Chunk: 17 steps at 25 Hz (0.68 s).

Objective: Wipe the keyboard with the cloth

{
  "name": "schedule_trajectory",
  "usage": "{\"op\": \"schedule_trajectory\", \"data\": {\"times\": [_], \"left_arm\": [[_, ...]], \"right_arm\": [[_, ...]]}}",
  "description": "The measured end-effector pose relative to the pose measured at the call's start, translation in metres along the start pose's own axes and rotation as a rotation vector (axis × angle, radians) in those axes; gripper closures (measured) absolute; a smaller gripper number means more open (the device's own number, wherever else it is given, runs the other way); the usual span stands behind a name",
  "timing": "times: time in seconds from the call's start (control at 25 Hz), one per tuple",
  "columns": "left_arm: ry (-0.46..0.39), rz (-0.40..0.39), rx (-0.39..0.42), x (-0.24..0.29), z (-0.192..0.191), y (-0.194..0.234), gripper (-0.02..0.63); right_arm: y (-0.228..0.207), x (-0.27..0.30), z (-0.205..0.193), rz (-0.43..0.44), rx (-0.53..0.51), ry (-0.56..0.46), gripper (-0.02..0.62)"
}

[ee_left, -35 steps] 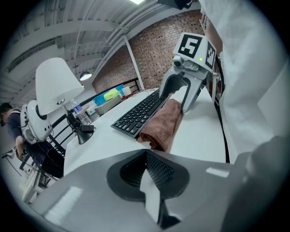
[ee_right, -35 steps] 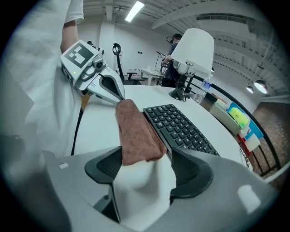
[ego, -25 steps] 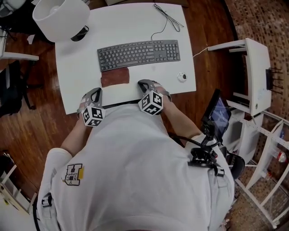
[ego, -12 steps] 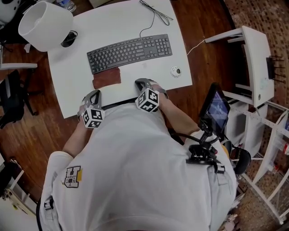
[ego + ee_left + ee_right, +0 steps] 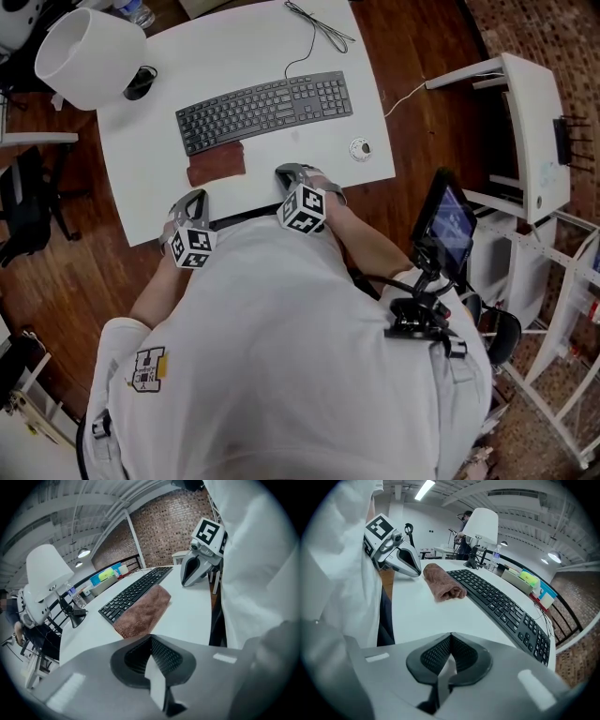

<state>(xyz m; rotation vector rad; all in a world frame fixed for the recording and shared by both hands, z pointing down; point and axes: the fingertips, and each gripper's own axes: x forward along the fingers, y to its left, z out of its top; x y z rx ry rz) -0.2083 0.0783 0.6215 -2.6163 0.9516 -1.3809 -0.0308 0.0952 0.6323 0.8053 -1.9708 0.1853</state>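
The cloth [image 5: 216, 164] is laid lengthwise against the keyboard's [image 5: 264, 111] near edge. The left gripper [image 5: 192, 199], judged nearer than the right gripper [image 5: 289, 173], is clenched empty, as is the right.

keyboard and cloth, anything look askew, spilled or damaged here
Nothing stands out. The keyboard lies square with the edge of the table, the brown cloth sits folded along its near side, and no spill or damage shows. Its cable lies loosely bunched at the far edge.
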Motion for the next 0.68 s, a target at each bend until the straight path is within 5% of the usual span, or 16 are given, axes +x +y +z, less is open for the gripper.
{"op": "schedule_trajectory", "data": {"times": [0.68], "left_arm": [[0.012,0.059,-0.042,0.003,0.037,-0.038,0.606]], "right_arm": [[-0.027,-0.022,-0.018,-0.004,-0.074,-0.066,0.595]]}}
